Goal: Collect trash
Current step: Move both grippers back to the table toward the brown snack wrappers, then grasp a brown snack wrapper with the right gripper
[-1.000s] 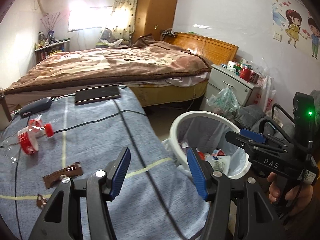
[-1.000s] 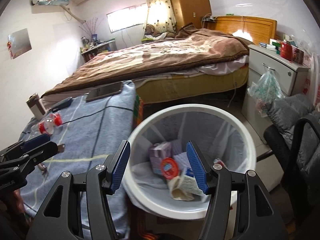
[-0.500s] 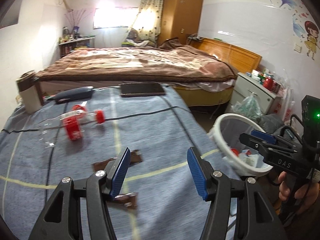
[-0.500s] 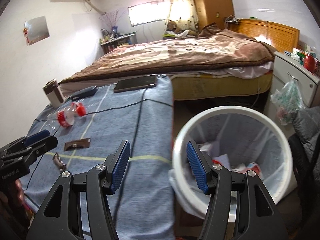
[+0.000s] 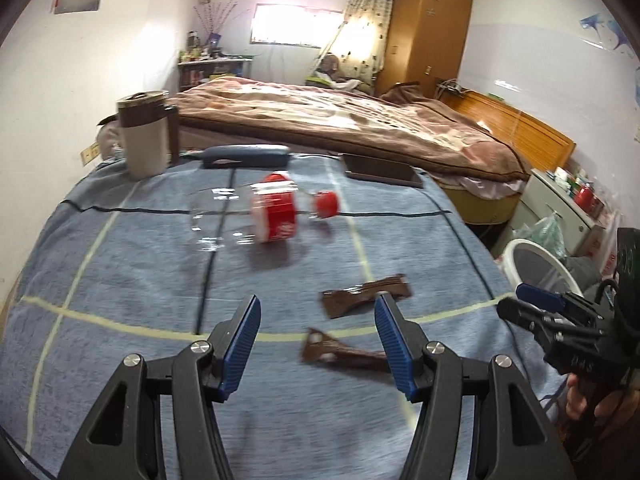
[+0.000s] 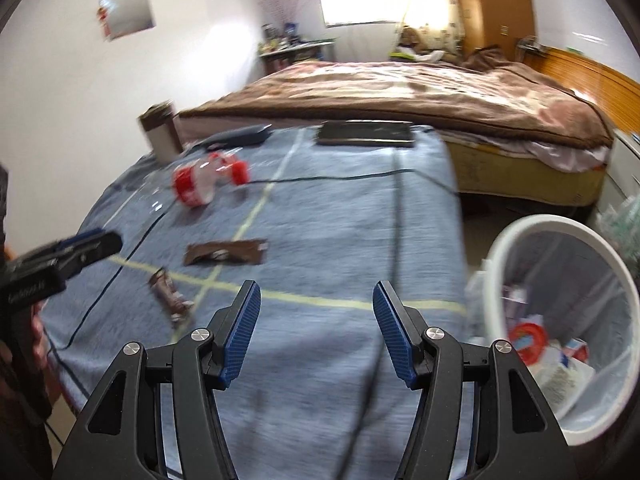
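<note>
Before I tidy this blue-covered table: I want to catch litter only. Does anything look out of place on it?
Yes. An empty plastic bottle lies on its side mid-table, and two torn brown wrappers lie flat nearer the front edge. The mug, phone and dark case at the back look deliberately placed.

Bedroom, private home. Double bed with brown blanket and wooden headboard; tall wardrobe; curtained window; nightstand; cluttered shelf; cartoon wall stickers; white bin.
</note>
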The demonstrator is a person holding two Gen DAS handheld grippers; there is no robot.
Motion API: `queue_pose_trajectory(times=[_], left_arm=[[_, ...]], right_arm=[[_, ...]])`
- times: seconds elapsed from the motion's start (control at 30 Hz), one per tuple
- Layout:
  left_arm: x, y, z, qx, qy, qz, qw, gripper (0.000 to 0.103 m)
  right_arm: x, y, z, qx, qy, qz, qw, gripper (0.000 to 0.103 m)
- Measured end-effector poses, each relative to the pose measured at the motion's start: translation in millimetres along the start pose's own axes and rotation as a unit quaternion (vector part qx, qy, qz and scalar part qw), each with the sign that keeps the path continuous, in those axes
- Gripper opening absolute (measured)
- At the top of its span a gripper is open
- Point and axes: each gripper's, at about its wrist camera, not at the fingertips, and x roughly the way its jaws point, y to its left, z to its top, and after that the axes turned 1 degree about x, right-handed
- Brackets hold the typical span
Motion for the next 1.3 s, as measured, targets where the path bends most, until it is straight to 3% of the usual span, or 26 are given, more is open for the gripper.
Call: queue_pose_trajectory(times=[0.5, 0.83, 0.97, 1.03, 1.3], left_arm=[[4, 62, 3, -0.028, 0.009, 0.027, 0.9992, 0.063], [16, 74, 12, -0.027, 0.011, 0.019, 0.9994, 0.064], [25, 77, 23, -0.025, 0.014, 0.01, 0.9995, 0.065], [30, 76, 31, -0.015, 0.012, 0.01, 0.9998, 0.067], [63, 83, 53, -0.011, 0.032, -0.01, 0.9994, 0.069]], right_arm=[[48, 81, 1, -0.094, 0.062, 0.097, 0.989, 0.06], [71, 104, 1, -0.136, 0.101, 0.1, 0.98, 0.059], [71, 109, 1, -0.155, 0.098, 0.08, 0.98, 0.039], [71, 108, 0, -0.156, 0.098, 0.08, 0.98, 0.02], [67, 92, 3, -0.128, 0.091, 0.075, 0.985, 0.016]])
